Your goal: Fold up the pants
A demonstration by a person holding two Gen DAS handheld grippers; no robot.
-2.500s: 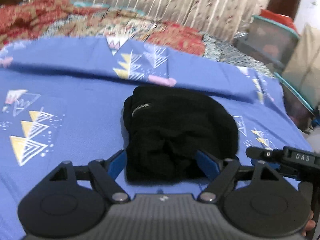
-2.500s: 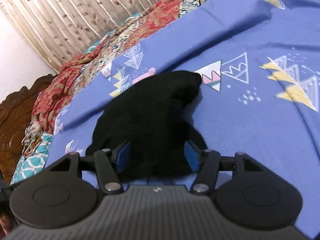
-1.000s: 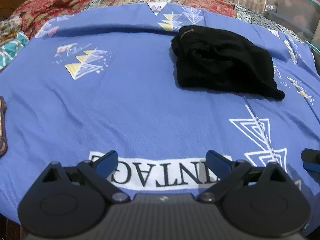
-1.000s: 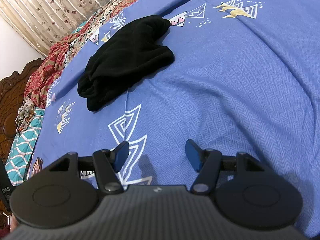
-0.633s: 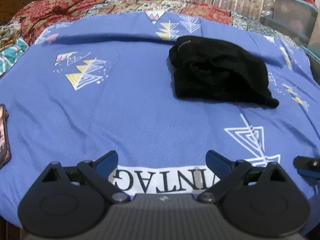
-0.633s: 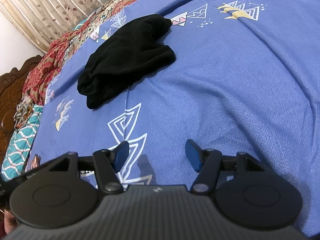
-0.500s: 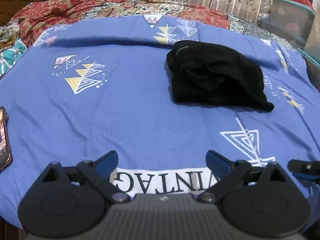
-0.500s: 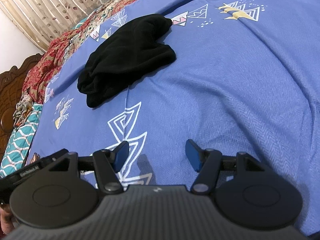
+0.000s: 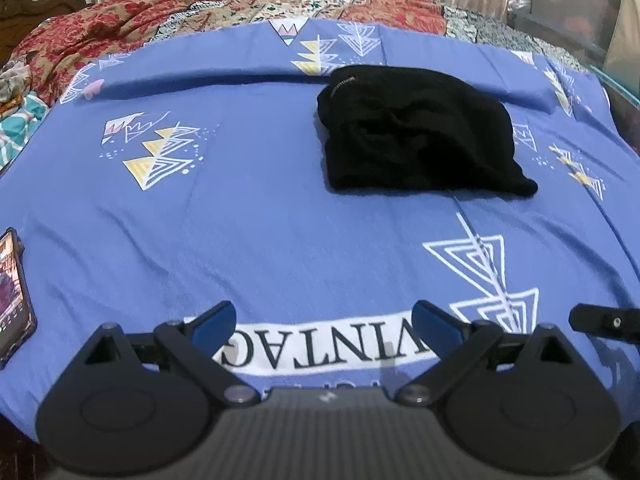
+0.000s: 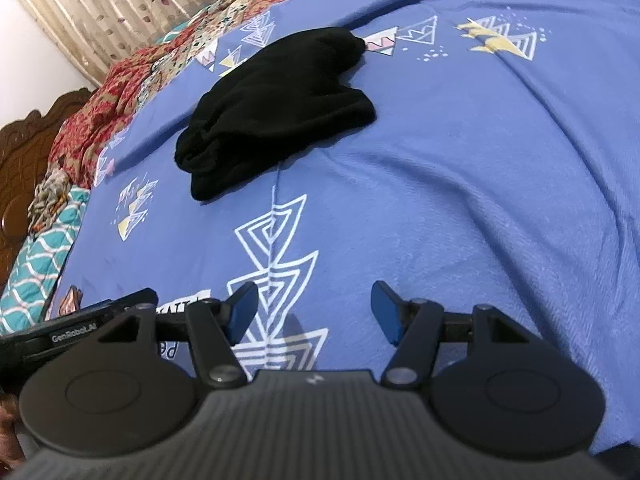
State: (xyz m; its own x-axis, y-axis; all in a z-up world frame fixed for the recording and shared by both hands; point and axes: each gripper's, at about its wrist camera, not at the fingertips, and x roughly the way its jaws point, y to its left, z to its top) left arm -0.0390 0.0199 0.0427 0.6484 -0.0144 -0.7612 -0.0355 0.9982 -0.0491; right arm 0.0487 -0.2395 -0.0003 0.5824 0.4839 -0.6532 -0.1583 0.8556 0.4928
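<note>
A: Blue bedsheet (image 9: 248, 216) over the bed, printed with white and yellow triangles, a white band of upside-down lettering (image 9: 320, 350) at the near edge.

B: Phone (image 9: 12, 292) lying at the left edge, screen lit.

A: Red patterned blanket (image 9: 120, 16) bunched along the far side, teal patterned cloth (image 10: 36, 264) beside it.

B: Carved wooden headboard (image 10: 24, 152) and leaf-print curtain (image 10: 120, 4) beyond. Clear storage bin (image 9: 576, 4) at far right.

Pants (image 9: 416, 136): soft matt black knit cloth. Sheet (image 9: 260, 220): blue woven cloth, finely ribbed. Tongs (image 9: 324, 324): matt black plastic, blue pads (image 9: 210, 320). Headboard (image 10: 24, 152): carved glossy wood.
</note>
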